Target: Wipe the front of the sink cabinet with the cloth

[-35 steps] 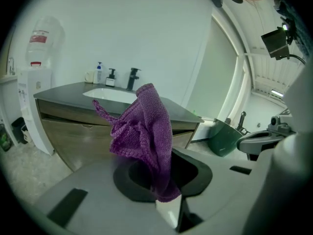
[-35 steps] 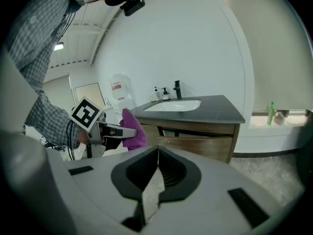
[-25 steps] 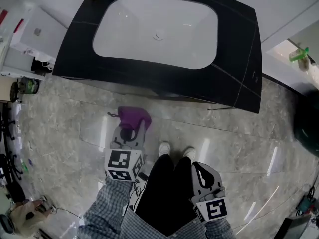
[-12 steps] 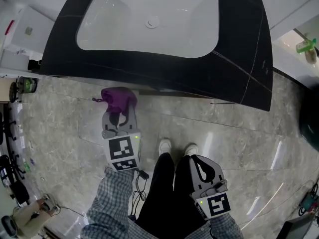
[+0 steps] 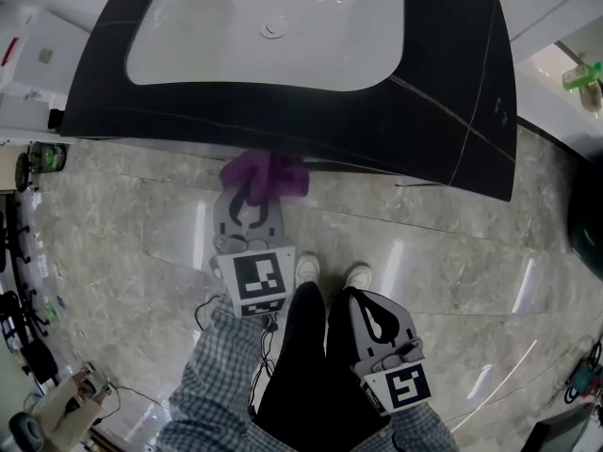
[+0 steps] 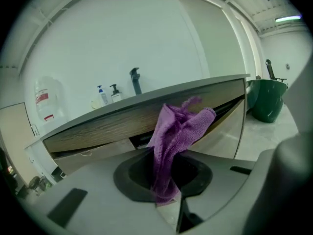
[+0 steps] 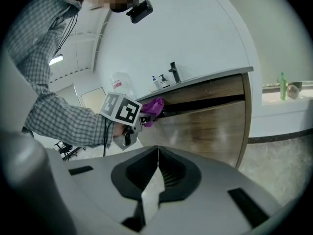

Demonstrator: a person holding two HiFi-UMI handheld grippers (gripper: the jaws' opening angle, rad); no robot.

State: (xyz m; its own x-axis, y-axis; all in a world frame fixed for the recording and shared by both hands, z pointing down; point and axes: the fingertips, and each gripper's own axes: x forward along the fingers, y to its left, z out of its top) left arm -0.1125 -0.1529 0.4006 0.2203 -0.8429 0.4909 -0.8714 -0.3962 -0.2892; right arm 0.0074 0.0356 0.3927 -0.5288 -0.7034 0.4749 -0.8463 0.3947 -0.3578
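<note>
Purple cloth [image 5: 266,175] is pinched in the left gripper [image 5: 252,199] and held at the upper front of the sink cabinet [image 6: 98,126]. The right gripper [image 7: 157,155] is pressed together, empty, well apart.

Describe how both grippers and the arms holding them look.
The left gripper and the right gripper are light grey plastic with black cut-outs. Each carries a white cube printed with black square markers. A thin black cable runs from the left one. The sleeves are a grey-and-white checked shirt.
</note>
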